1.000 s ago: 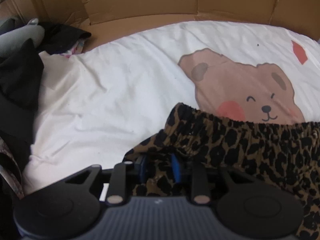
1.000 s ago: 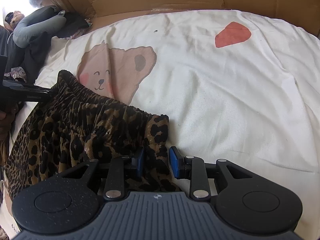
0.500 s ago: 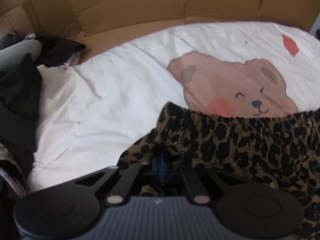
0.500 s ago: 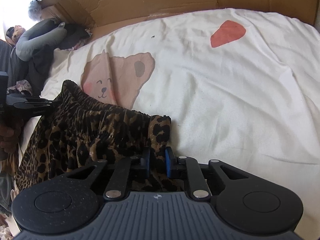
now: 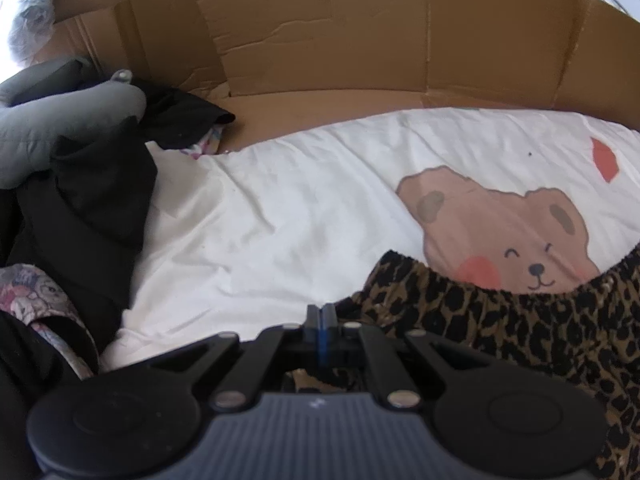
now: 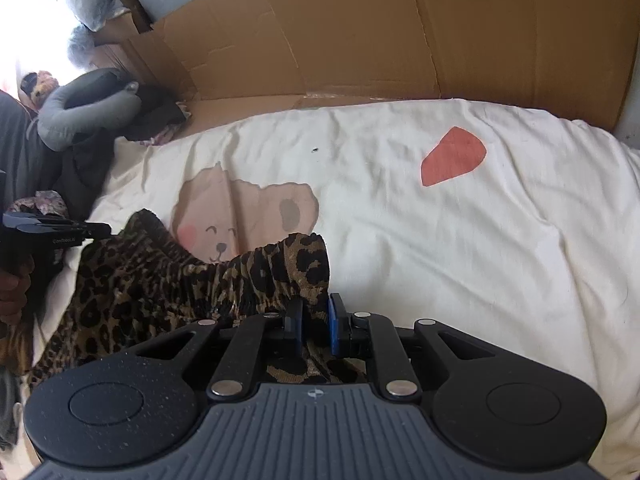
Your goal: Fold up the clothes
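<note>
Left wrist view: left gripper clamped fully shut, blue pads pressed together; leopard-print elasticated garment bunched just right of the tips and showing beneath the fingers, so apparently pinched at its left waistband corner, though the contact itself sits hidden. Waistband sagging below the printed brown bear face on the white bedsheet. Pile of black and grey clothes well left of the bear; brown cardboard wall beyond it.

Right wrist view: right gripper nearly closed on the garment's right waistband corner, cloth plainly between the pads. Waistband running leftward under the bear's chin to the other gripper. Long axis strung between both grippers; neither nearer, each at one end.
</note>
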A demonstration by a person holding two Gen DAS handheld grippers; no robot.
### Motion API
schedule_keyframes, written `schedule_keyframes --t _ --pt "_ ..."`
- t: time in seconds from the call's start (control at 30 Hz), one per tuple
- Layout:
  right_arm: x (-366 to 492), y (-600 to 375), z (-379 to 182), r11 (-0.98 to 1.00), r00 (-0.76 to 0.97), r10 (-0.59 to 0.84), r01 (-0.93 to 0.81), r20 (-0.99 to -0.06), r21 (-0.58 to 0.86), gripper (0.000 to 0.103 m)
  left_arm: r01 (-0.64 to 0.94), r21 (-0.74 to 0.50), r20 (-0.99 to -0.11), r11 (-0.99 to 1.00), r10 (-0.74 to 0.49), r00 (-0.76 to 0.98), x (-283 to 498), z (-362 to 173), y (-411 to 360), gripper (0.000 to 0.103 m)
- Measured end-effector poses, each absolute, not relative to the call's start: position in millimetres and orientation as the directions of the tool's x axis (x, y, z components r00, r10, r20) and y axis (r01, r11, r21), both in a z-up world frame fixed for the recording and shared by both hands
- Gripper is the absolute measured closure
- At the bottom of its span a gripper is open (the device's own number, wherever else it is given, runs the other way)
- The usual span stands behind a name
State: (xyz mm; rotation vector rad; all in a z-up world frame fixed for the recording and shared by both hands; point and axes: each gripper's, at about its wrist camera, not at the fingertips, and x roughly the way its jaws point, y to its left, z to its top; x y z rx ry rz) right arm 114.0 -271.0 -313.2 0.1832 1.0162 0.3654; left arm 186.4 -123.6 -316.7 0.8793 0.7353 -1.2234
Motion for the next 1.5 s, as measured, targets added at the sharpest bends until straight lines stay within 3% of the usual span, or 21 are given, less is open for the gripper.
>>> schedule_keyframes --t 0.17,0.37,0.47,0.53,0.63,1.2,1.27,1.37,1.43,1.5 --pt "116.3 -272.1 -334.0 0.934 0.414 0.357 -0.166 -0.838 0.316 0.092 0.985 0.128 -0.876 0.114 -0.453 0.166 191.4 -323.5 -121.1 0.102" --pt "112.3 -276.1 -338.6 0.929 0.406 0.369 -0.147 -0.836 0.339 0.091 0.981 0.14 -0.854 0.132 -0.486 0.187 197.4 -304.3 -110.4 0.093" --pt "112.0 -275.3 -337.9 0.929 0.406 0.37 -0.149 -0.836 0.339 0.091 0.982 0.141 -0.861 0.127 -0.475 0.185 199.1 -305.2 -108.1 0.086" --pt "111.9 -275.7 -337.8 0.928 0.406 0.372 -0.15 -0.835 0.34 0.091 0.983 0.144 -0.866 0.111 -0.468 0.179 196.7 -308.6 -106.6 0.073" --pt "111.4 -276.5 -339.0 0.927 0.403 0.375 -0.15 -0.835 0.344 0.091 0.987 0.137 -0.869 0.08 -0.47 0.159 191.8 -315.3 -104.7 0.063" --pt "109.6 -274.7 -345.0 0.928 0.388 0.372 -0.169 -0.843 0.331 0.09 0.986 0.166 -0.894 0.029 -0.418 0.162 188.6 -358.7 -116.8 0.063" --pt "109.2 -274.1 -347.3 0.928 0.381 0.372 -0.168 -0.846 0.332 0.09 0.988 0.15 -0.895 0.037 -0.42 0.151 191.5 -359.4 -117.8 0.067" --pt "107.1 -272.5 -350.6 0.927 0.375 0.374 -0.169 -0.849 0.334 0.09 0.987 0.162 -0.894 0.02 -0.42 0.155 190.5 -359.1 -119.5 0.079" --pt "106.4 -272.2 -350.9 0.927 0.376 0.374 -0.167 -0.848 0.335 0.09 0.983 0.183 -0.891 0.007 -0.421 0.169 188.9 -357.6 -120.0 0.094" --pt "106.6 -273.6 -350.0 0.926 0.379 0.377 -0.165 -0.845 0.339 0.09 0.983 0.183 -0.889 0.015 -0.424 0.172 189.8 -354.2 -119.7 0.098"
